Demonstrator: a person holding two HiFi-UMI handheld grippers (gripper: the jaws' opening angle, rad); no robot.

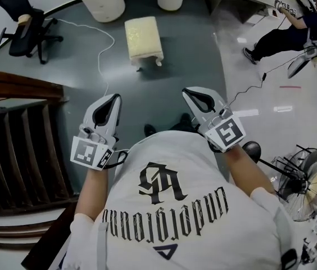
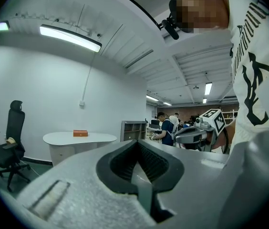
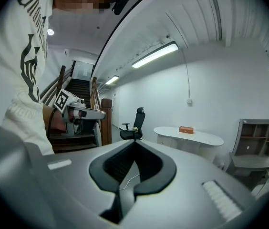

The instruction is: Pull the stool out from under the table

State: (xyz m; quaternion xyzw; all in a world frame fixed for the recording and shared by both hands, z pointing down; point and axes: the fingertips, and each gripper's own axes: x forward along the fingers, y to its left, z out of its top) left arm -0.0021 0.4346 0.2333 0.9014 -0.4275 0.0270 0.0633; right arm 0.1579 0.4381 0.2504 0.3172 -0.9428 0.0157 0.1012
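Observation:
The stool (image 1: 143,38) is cream-cushioned with short pale legs and stands on the grey floor, a little in front of the white table's round pedestals (image 1: 103,0). Neither gripper view shows the stool. My left gripper (image 1: 113,99) and right gripper (image 1: 188,93) are held side by side in front of my chest, well short of the stool. Both point toward it. Their jaws are shut with nothing between them, as the left gripper (image 2: 137,143) and the right gripper (image 3: 135,143) show close up. The white oval table (image 3: 189,136) carries a small orange box (image 3: 186,130).
A black office chair (image 1: 23,21) stands at the far left, and a white cable (image 1: 105,46) runs across the floor beside the stool. A dark wooden staircase (image 1: 18,145) lies to my left and a floor fan (image 1: 307,181) to my right. A seated person (image 1: 288,30) is at the far right.

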